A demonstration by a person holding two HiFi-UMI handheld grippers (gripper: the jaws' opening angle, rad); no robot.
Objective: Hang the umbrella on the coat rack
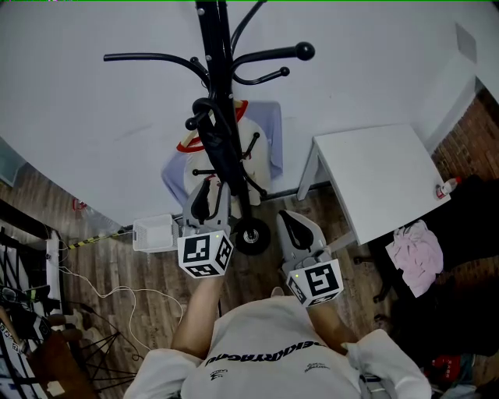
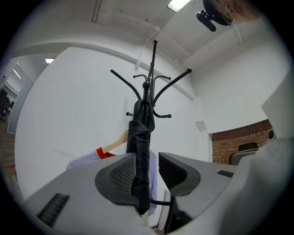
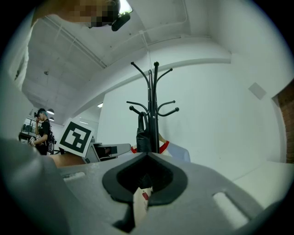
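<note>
A white wall (image 1: 78,117) fills the upper half. Wood-plank floor (image 1: 117,265) spreads from 9 to 5 o'clock. A white tabletop (image 1: 374,179) stands at 3 o'clock, with a brick wall (image 1: 468,132) beyond it. A ceiling light (image 2: 178,4) glows overhead.

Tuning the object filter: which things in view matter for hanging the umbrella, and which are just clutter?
Part of the job:
- umbrella, folded, black
- coat rack
- left gripper, umbrella between its jaws

Just lying about:
- shirt on a hanger, on the rack
- white table
- pink cloth
- white box on the floor
</note>
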